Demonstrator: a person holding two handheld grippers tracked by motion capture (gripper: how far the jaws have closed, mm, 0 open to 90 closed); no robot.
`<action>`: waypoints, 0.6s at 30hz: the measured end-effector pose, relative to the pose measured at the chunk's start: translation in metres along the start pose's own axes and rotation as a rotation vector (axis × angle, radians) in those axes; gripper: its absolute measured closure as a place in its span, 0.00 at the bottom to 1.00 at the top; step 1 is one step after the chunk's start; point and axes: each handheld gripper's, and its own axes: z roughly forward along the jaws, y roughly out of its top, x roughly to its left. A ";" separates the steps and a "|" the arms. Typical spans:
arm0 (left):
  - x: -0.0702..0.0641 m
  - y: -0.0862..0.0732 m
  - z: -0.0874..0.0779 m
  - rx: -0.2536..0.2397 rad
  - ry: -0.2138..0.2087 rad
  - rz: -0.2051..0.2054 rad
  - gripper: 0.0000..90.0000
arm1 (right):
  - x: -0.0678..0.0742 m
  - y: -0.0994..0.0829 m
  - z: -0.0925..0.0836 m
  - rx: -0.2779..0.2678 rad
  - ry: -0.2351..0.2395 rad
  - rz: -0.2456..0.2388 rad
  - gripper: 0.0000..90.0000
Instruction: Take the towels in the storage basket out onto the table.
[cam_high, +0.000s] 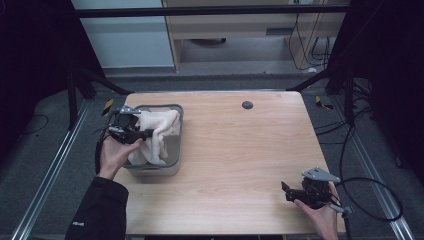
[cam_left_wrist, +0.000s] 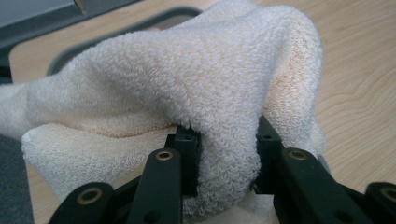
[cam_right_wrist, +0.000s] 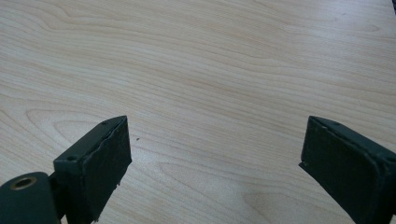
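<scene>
Though clamped, left claw (cam_left_wrist: 224, 154) on towel (cam_left_wrist: 187, 84)

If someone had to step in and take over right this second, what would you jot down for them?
Left gripper: shut on a fold of the cream towel, held above the grey bin at the table's left.
Right gripper: open, nothing between its pads, low over bare wooden table at the near right.
Done: towel gripped and partly raised; much of it hangs in the bin.
Left, probably: lift the towel clear and bring it onto the open table, where the right gripper could help.
</scene>
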 end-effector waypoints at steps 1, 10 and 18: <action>0.000 0.002 -0.004 -0.005 0.001 0.002 0.78 | 0.000 0.000 0.000 0.000 0.000 0.000 0.09; -0.002 0.012 -0.020 -0.050 -0.013 0.004 0.78 | 0.000 0.000 0.000 -0.001 0.000 0.000 0.09; -0.007 0.019 -0.028 -0.077 -0.027 0.015 0.78 | 0.000 0.000 0.000 -0.001 0.001 0.000 0.10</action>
